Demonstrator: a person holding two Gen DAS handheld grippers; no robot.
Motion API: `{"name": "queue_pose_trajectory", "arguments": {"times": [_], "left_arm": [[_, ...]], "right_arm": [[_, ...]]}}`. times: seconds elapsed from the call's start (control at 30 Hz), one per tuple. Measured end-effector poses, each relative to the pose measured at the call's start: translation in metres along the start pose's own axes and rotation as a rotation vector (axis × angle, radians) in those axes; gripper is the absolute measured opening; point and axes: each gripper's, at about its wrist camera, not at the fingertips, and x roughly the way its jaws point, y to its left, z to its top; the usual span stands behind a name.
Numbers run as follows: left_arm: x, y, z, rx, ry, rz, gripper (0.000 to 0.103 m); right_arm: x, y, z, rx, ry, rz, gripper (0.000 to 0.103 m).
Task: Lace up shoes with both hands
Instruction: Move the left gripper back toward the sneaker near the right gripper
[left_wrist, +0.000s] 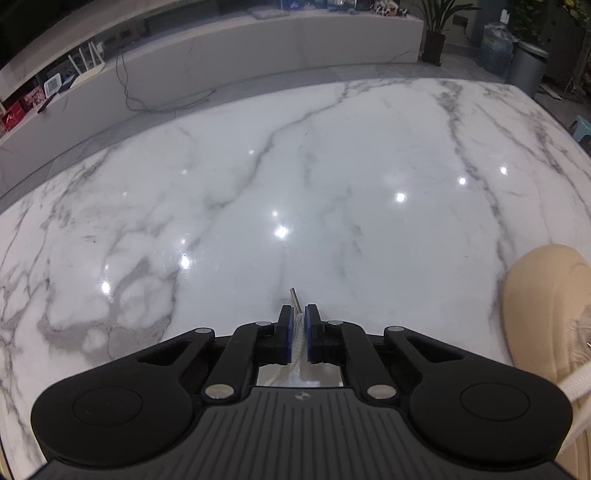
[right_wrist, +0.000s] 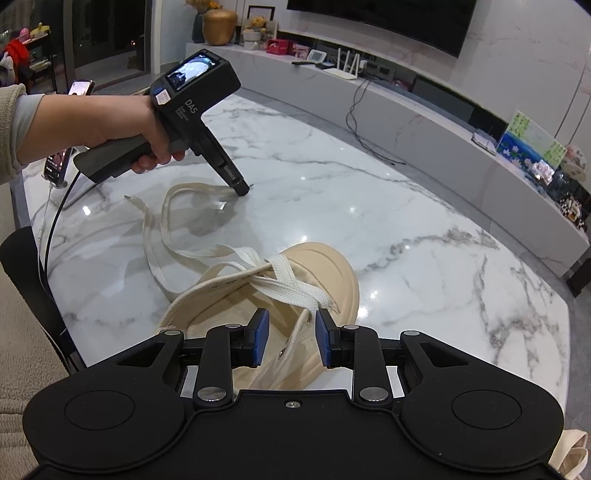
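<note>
While you are pinching the shoelace (left_wrist: 298, 338) near its aglet (left_wrist: 293, 295) in the left tongs (left_wrist: 299, 325), out over the marble bench (left_wrist: 258, 184) well clear of the canvas shoe (right_wrist: 295, 280), the right tongs (right_wrist: 289, 338) are hanging with their blue pads apart directly above the shoe's open throat, gripping nothing. Judging by the crossings near the toe cap (right_wrist: 325, 266), you are only a row or two in; the eyelets (right_wrist: 281, 352) nearer the collar are waiting unthreaded, and the other lace end (right_wrist: 130, 198) is lying loose beyond the shoe. You are working with plenty of bare bench past the toe. Nearer you, the shoe is sitting close to the bench edge, so room is tighter there.
</note>
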Motion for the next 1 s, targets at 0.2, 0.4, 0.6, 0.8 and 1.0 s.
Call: {"name": "queue_pose_trajectory", "arguments": {"times": [0.2,0.4,0.6,0.8,1.0], "left_arm": [[-0.043,-0.019,-0.005,0.046,-0.093,-0.044,0.005],[-0.095,-0.059,-0.010,0.175,-0.183,-0.115,0.005],[-0.132,-0.108,-0.021,0.330,-0.225,-0.172,0.005],[-0.142,-0.142,-0.031,0.420,-0.236,-0.207,0.005],[-0.141,-0.154,-0.041,0.482,-0.223,-0.207,0.005]], "right_arm": [[-0.001,0.001,-0.001,0.022,0.015,-0.005,0.025],[-0.003,0.000,-0.004,0.058,0.026,-0.017,0.025],[-0.004,0.002,-0.010,0.089,0.030,-0.033,0.028],[-0.011,0.010,-0.012,0.075,0.005,-0.012,0.028],[-0.017,0.004,-0.016,0.124,-0.013,-0.008,0.028]]}}
